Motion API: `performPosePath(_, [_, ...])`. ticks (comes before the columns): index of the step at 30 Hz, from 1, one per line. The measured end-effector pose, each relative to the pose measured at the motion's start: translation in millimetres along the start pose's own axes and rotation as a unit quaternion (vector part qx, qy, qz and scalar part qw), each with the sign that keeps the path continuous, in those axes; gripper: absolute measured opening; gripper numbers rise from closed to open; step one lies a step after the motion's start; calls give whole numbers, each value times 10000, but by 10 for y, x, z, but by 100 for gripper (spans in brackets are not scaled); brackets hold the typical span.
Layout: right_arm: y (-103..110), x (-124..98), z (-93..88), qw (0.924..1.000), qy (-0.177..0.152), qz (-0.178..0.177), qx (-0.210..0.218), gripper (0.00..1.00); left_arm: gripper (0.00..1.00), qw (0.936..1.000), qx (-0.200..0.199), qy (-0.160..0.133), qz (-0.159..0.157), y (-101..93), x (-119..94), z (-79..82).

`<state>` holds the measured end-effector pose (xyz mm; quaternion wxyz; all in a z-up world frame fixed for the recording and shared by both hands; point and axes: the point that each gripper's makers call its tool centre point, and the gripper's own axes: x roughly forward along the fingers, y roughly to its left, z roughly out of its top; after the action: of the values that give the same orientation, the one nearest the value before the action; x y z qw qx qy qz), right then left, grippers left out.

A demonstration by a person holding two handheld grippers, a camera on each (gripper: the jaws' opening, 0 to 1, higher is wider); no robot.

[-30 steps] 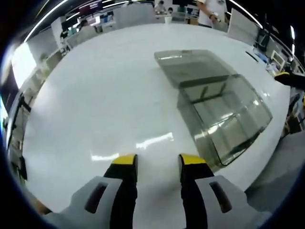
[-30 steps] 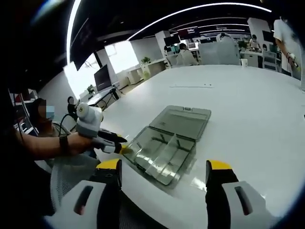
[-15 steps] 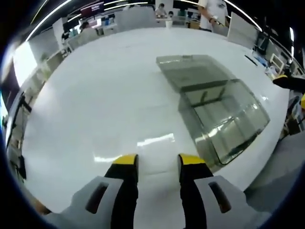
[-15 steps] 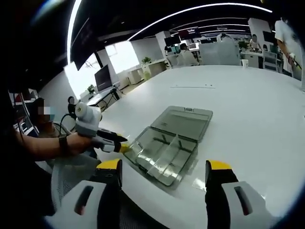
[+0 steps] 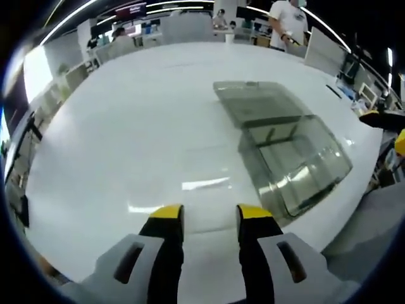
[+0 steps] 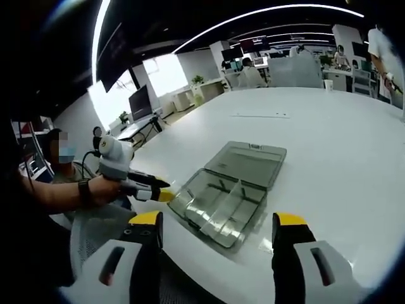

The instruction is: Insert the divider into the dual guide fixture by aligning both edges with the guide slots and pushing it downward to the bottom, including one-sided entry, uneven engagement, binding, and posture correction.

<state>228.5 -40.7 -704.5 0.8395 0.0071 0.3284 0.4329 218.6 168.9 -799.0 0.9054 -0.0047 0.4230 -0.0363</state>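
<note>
A clear smoky plastic box (image 5: 294, 161) lies open on the white table (image 5: 126, 126), its lid (image 5: 259, 101) folded flat behind it. In the right gripper view the same box (image 6: 218, 202) sits near the table's edge, and a clear divider (image 6: 231, 193) stands across its tray; how deep it sits I cannot tell. My left gripper (image 5: 210, 214) hovers over bare table left of the box, open and holding nothing. A hand holds it (image 6: 166, 195) just beside the box's near left corner. My right gripper (image 6: 218, 220) is wide open, short of the box.
The table's rounded edge (image 6: 190, 253) runs close under the box, with the floor below. A person (image 5: 288, 19) stands at the far side. Desks and chairs (image 6: 291, 66) line the back of the room. A seated person's arm (image 6: 57, 193) comes in from the left.
Both views have shifted slightly, so the cameras moved a little. The box and divider lie as before. Neither gripper's jaws have changed.
</note>
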Motion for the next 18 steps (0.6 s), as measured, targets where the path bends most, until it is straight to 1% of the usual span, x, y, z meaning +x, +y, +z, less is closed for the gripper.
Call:
performPosePath(9, [78, 32, 46, 9999, -4, 150, -80, 67, 31, 9999, -112, -125, 7, 32, -118, 5])
performPosePath(12, [120, 41, 66, 9997, -10, 214, -94, 66, 31, 9995, -236, -215, -42, 39, -154, 21])
performPosePath(18, [182, 52, 82, 9994, 7, 309, -162, 64, 31, 9990, -285, -337, -97, 16, -219, 62])
